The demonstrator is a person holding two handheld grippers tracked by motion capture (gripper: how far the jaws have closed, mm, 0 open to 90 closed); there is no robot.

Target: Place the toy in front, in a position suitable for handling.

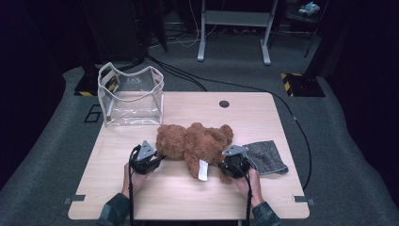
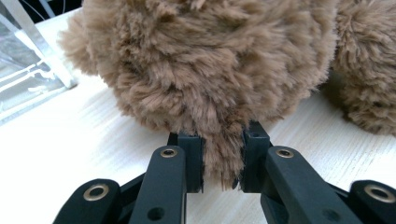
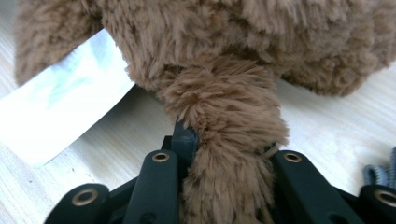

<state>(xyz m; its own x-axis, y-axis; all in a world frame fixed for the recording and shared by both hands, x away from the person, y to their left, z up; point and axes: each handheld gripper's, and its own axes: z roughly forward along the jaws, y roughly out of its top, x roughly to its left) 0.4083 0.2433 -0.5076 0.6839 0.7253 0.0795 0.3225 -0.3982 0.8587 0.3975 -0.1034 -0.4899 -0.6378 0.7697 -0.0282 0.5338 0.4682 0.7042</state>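
Both grips made, teddy bear (image 1: 194, 143) not yet lifted: it lies on tabletop (image 1: 141, 188) just in front of clear plastic bag (image 1: 131, 96), which looks empty. Left tongs (image 1: 157, 159) pinch its fur, right tongs (image 1: 225, 165) clamp a limb. Left to do, probably: bagging. Grey cloth (image 1: 266, 157) right of bear.

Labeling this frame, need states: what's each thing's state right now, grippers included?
Teddy bear: lying on the table, gripped at both ends.
Left gripper: shut on a tuft of the bear's fur.
Right gripper: shut on a limb of the bear.
Clear bag: upright, top open, looks empty.
Grey cloth: lying flat beside the bear.
White tag: sticking out from the bear.
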